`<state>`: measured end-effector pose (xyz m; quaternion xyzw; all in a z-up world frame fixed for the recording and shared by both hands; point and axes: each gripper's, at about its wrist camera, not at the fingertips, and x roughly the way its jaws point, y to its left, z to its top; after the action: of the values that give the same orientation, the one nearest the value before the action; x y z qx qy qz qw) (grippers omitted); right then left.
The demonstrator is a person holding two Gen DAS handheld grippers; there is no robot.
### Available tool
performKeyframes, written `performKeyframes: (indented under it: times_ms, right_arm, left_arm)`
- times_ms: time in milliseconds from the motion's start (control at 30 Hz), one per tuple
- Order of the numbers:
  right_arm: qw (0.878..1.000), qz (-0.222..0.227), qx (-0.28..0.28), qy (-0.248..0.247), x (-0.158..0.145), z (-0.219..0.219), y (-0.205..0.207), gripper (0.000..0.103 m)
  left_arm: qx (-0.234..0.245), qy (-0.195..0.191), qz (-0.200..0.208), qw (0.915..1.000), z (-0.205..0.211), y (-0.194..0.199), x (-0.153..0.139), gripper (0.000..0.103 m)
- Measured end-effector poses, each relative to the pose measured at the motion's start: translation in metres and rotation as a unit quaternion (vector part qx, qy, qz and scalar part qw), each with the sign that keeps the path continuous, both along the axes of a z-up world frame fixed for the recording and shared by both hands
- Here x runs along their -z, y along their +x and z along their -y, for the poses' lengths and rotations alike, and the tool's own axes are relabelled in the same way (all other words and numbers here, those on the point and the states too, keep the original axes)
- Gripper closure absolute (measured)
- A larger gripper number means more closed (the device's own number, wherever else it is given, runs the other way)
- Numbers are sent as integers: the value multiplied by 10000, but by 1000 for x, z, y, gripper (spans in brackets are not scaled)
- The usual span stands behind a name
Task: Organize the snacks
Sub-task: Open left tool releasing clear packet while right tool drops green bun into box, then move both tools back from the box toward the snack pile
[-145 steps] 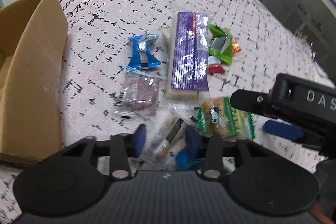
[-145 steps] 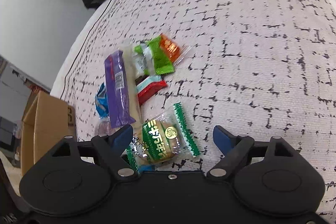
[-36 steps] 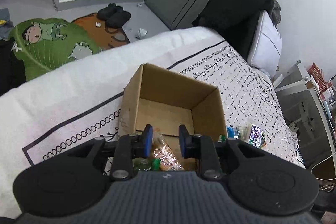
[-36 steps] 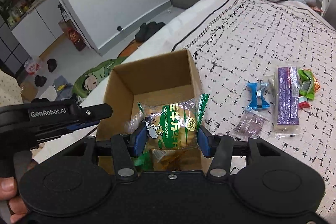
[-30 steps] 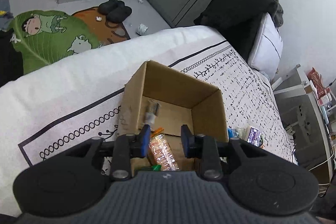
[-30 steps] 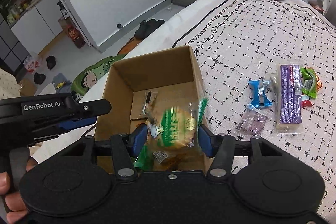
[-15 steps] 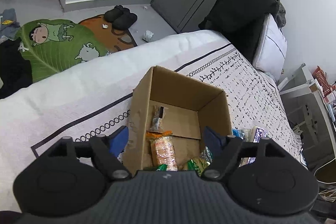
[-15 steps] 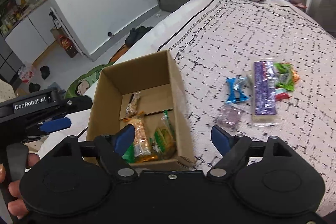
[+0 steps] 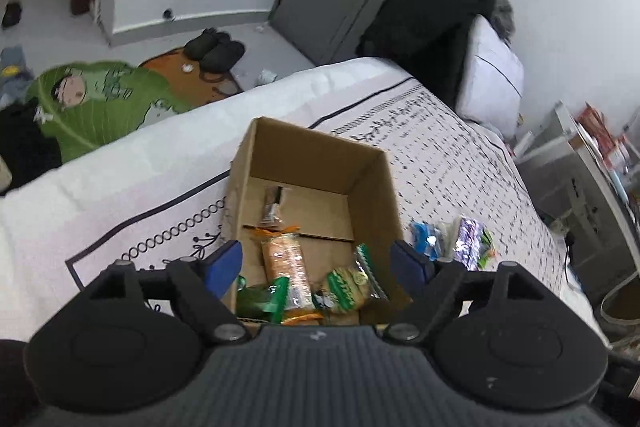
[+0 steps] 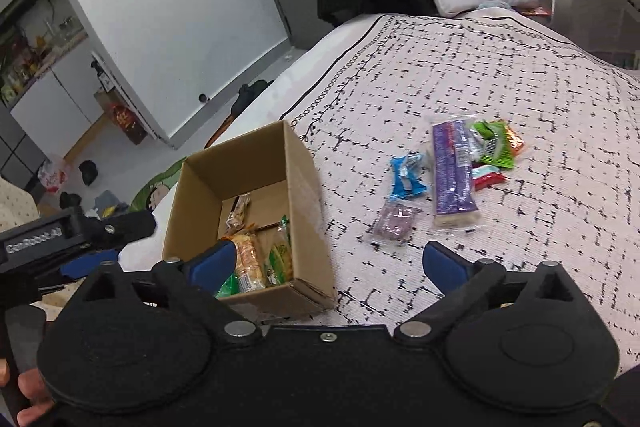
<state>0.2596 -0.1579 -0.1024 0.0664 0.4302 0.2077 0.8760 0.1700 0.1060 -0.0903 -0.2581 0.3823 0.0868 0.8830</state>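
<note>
the left gripper (image 9: 318,263) hangs above the near end of the cardboard box (image 9: 372,195) with its jaws wide apart, having just been opening, and nothing lies between them. the right gripper (image 10: 326,265) also stands spread wide, its jaws having just been opening too, empty, over the near right corner of the same box (image 10: 306,227) and the bedspread (image 10: 520,67) beside it. in the right wrist view the left gripper's black body at the left edge carries white lettering that seems to read "genrobot.ai", though it is blurred. the open box sits on the bed near its edge, its long axis running away from the grippers. inside, an orange cracker pack (image 9: 286,265) lies lengthwise along that axis, a green-and-clear bun pack (image 9: 348,283) rests tilted against the right wall, a dark green packet (image 9: 256,297) sits at the near left corner, and a small dark bar (image 9: 272,205) lies toward the far end. its print is too small to read. out on the bedspread, well apart from the box, a long purple pack (image 10: 452,167) lies with its long axis pointing away, a blue packet (image 10: 406,177) and a pale purple sachet (image 10: 394,223) on its left, and green (image 10: 494,143), orange (image 10: 514,139) and red (image 10: 488,177) packets on its right.
</note>
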Motion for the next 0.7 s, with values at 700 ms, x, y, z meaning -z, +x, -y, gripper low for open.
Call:
performKeyframes:
  times_ms: [700]
  right_arm:
    - [9993,192,223,235,3,71,-21,0]
  left_arm:
    - [209,595,382,9973,59,-23,-36,1]
